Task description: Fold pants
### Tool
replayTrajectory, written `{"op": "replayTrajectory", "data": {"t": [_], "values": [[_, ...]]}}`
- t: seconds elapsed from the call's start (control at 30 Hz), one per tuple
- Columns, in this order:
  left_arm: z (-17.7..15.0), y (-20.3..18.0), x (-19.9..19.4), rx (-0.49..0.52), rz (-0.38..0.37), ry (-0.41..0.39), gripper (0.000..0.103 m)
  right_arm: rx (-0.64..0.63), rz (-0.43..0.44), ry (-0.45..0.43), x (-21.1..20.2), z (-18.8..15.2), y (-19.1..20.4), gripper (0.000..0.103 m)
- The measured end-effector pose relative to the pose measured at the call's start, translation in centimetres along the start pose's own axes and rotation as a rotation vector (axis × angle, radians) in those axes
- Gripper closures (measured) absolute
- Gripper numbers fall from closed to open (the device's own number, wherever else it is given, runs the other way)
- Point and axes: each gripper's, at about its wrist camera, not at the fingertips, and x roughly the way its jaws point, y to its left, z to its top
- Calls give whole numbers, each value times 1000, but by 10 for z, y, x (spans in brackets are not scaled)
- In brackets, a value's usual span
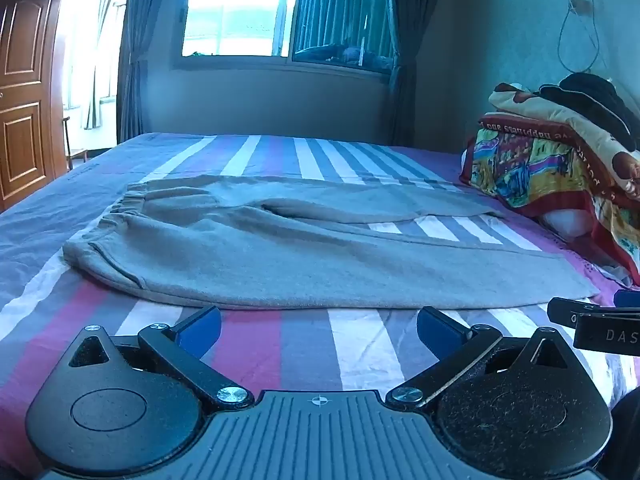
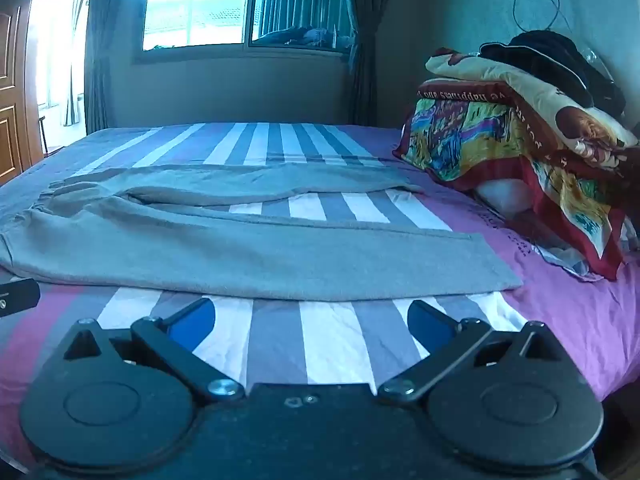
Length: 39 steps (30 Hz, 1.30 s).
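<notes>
Grey pants (image 1: 280, 252) lie spread flat on the striped bed sheet (image 1: 304, 344), waistband to the left, both legs running right and a little apart. They also show in the right wrist view (image 2: 248, 252). My left gripper (image 1: 319, 330) is open and empty, just short of the near leg's edge. My right gripper (image 2: 311, 322) is open and empty, just short of the near leg, towards its hem end. Part of the right gripper shows at the right edge of the left wrist view (image 1: 592, 322). The left gripper's edge shows at the far left of the right wrist view (image 2: 16, 296).
A pile of colourful blankets (image 2: 516, 140) with dark clothing (image 2: 556, 56) on top sits on pillows at the bed's right end. A window (image 1: 240, 12) with curtains is behind the bed. A wooden door (image 1: 24, 92) stands at the left.
</notes>
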Motion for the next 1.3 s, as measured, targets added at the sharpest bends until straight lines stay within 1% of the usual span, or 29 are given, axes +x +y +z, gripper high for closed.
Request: {"op": "replayTrajectory", "data": {"t": [0.07,0.1,0.13,0.17,0.27,0.73,1.3], "values": [[-4,-4,-6,5,-2,-23,0,14,6,9,2,0,-2,0],[-2,-1,-6,-10,-4,-13,0,19,7,13,3,-1,-3,0],[-2,-3,-10,-6,-1,-19,0,10,2,6,0,4,-2,0],[0,-3,-9,-8,-3,-9,0,6,2,-12,-1,0,-1,0],[1,-3,-3,-22,-11,8,0,0,-2,-2,2,2,0,0],[-2,-1,-2,-18,-11,5,0,18,11,7,5,-5,-6,0],[-1,-2,-2,-17,-7,12,0,32,17,12,4,-3,-7,0]]}}
